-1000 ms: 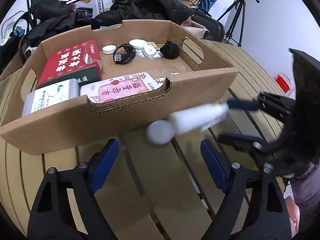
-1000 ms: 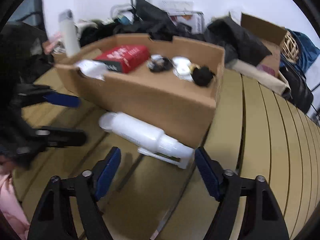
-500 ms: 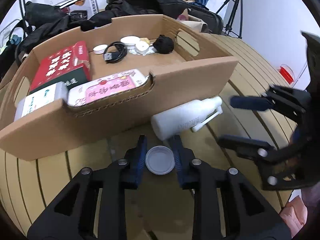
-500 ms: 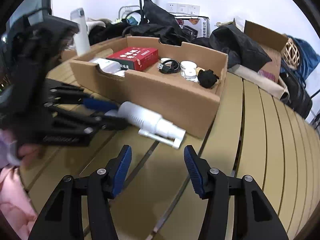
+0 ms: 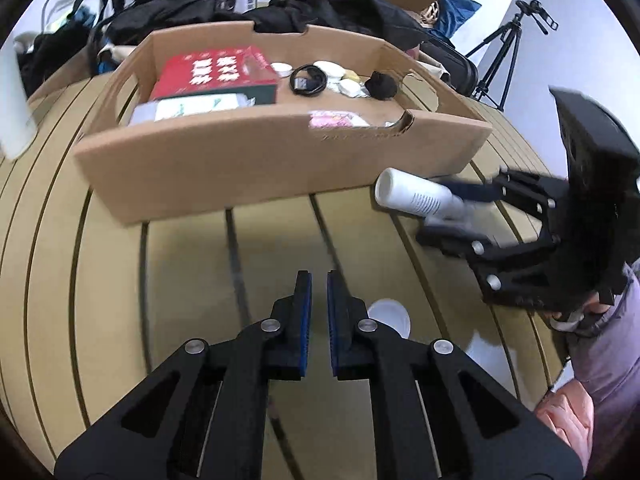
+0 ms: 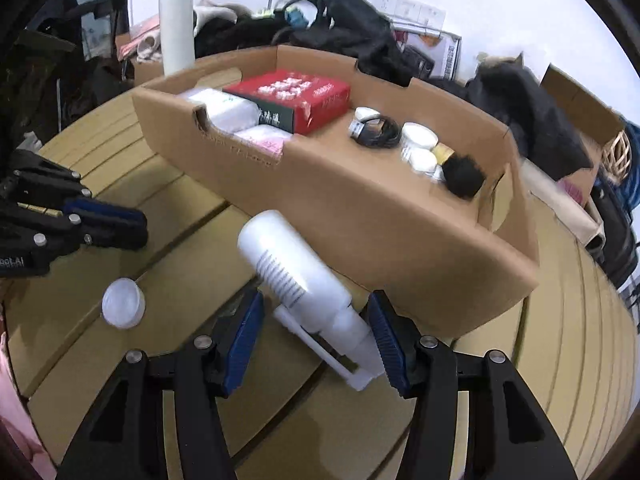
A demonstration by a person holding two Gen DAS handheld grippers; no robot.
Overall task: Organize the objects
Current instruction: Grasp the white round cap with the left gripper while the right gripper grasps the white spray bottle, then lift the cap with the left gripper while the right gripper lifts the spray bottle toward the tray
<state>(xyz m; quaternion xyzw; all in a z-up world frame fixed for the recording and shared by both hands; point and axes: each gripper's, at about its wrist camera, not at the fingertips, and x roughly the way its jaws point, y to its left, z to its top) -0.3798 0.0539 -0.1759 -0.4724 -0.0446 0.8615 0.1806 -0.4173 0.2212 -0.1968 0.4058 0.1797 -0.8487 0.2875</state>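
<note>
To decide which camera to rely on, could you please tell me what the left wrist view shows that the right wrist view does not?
Only the left wrist view: a tripod, a purple sleeve, and the right gripper seen from outside, open around the white bottle. Only the right wrist view: the left gripper seen from outside, closing on nothing, and the bottle's nozzle. Both: the cardboard box, red box, black cable and white cap.

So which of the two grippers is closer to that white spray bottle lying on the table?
Right. The right gripper straddles the white spray bottle at its nozzle end; the left gripper, jaws closing on nothing, is off to the side.
</note>
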